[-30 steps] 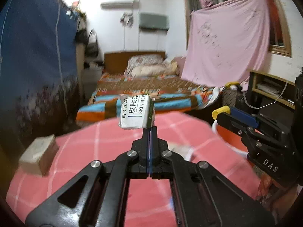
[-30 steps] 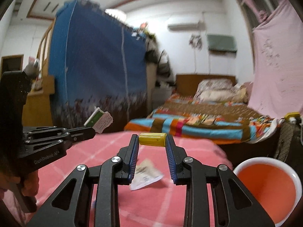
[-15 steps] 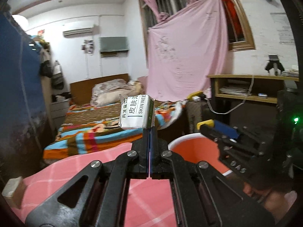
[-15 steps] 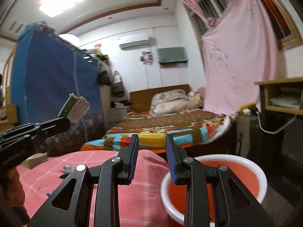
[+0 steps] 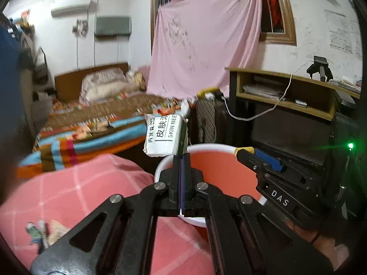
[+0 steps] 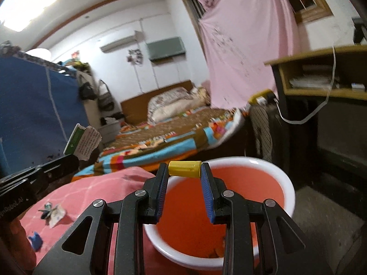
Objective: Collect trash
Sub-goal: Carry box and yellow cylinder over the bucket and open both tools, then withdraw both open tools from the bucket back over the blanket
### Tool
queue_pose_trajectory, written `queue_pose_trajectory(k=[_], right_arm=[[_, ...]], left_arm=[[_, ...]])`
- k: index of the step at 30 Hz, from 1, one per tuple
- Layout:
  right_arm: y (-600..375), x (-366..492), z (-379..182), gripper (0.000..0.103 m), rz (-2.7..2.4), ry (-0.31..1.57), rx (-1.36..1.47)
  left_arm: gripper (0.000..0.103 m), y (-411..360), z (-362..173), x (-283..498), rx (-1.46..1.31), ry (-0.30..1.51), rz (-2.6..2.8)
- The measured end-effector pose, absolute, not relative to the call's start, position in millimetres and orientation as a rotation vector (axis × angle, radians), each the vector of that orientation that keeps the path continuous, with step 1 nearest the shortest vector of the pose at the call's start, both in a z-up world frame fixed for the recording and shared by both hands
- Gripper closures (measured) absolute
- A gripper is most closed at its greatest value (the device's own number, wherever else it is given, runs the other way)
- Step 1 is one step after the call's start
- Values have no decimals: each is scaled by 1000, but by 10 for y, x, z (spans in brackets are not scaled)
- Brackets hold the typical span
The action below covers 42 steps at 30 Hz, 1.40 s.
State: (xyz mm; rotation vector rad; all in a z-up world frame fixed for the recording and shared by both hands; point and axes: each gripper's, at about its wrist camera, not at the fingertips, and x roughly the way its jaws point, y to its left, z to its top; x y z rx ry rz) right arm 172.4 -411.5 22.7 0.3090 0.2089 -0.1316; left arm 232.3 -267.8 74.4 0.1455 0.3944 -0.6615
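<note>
My left gripper [image 5: 182, 158] is shut on a white packet with green edge and printed text [image 5: 163, 135], holding it above the near rim of the orange basin with white rim [image 5: 220, 176]. In the right wrist view that packet [image 6: 83, 142] sticks up from the left gripper [image 6: 73, 158] at the left. My right gripper [image 6: 184, 174] is shut on a small yellow cap [image 6: 184, 169], gripped between its blue pads over the basin [image 6: 284, 183]. In the left wrist view the right gripper [image 5: 246, 153] reaches over the basin from the right.
The basin stands at the edge of a table with a pink checked cloth [image 5: 75, 188]. Scraps of paper and wrappers [image 6: 51, 213] lie on the cloth at the left. A bed [image 5: 96, 123] lies behind, a dark desk with shelf [image 5: 286, 96] to the right.
Both grippers swung right from over the pink table to above the orange basin, each still holding its item. The basin now fills the foreground in both views.
</note>
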Motion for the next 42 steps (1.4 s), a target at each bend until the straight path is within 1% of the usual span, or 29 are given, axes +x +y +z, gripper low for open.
queue_pose_trajectory(k=[15, 22, 23, 24, 25, 27, 30, 31, 34, 36, 37, 39, 42], right_arm=[[-4332, 1893, 20, 76, -149, 353, 384], [-4346, 1966, -58, 74, -164, 417, 390], [-4343, 1962, -64, 74, -165, 419, 388], [-4345, 1965, -66, 71, -167, 419, 387], [-4345, 1962, -66, 65, -171, 419, 386], [-4353, 1943, -58, 60, -175, 410, 392], [-4362, 1912, -15, 57, -174, 376, 399], [-4344, 1889, 11, 57, -172, 358, 395], [-4274, 1855, 88, 57, -158, 314, 372], [-4195, 1838, 147, 56, -149, 286, 349], [-4154, 1817, 175, 56, -139, 267, 339], [-4092, 1784, 224, 55, -117, 238, 331], [-3995, 1729, 311, 51, -67, 204, 329]], left_arm=[[103, -3083, 342, 2829, 50, 730, -723], [103, -3094, 278, 2899, 21, 789, -704], [103, -3081, 275, 2901, 17, 792, -700], [103, -3067, 273, 2892, 16, 794, -695], [103, -3051, 271, 2890, 14, 794, -691], [103, -2990, 296, 2861, 7, 785, -675], [103, -2862, 372, 2812, -6, 737, -612], [102, -2810, 391, 2803, -12, 725, -597], [93, -2576, 477, 2706, -48, 662, -531], [81, -2423, 523, 2639, -57, 621, -489], [79, -2341, 548, 2595, -57, 596, -466], [70, -2155, 599, 2463, -50, 535, -413], [65, -1877, 628, 2259, -43, 455, -323]])
